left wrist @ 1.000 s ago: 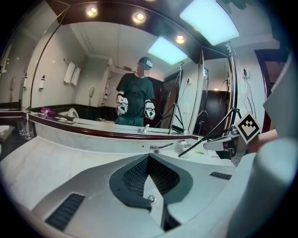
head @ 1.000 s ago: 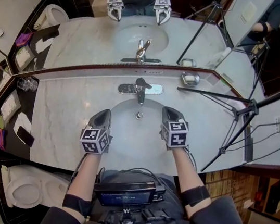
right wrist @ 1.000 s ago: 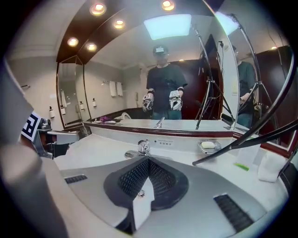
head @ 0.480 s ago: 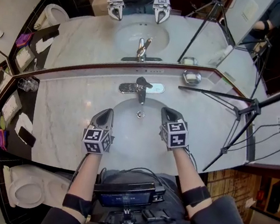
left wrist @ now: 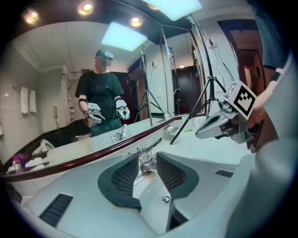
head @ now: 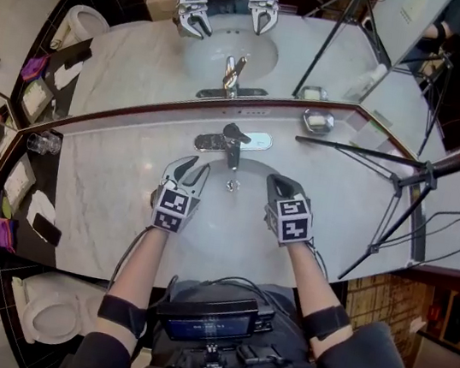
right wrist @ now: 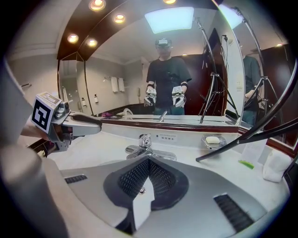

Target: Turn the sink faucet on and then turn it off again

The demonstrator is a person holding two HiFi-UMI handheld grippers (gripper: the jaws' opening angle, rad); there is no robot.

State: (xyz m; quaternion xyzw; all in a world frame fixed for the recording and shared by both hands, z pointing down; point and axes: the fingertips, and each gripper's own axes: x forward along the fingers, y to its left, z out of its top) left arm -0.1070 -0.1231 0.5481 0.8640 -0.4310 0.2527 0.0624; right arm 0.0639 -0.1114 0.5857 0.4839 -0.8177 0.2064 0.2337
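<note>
We find the left claw (head: 187, 169) nearest, over the basin (head: 232, 223), jaws just opened partway, nothing between; the right claw (head: 276, 183) is closed and empty. Beyond stands the faucet (head: 231, 142), untouched. We advise centring its lever in the gap before closing.

One faucet (head: 232, 143), one soap dish (head: 318, 121).

A soap dish (head: 316, 120) sits on the marble counter (head: 107, 194) near a black tripod (head: 348, 149), a glass tumbler (head: 43, 142) stands at the counter's left end, and a toilet (head: 41, 313) lies lower left.
</note>
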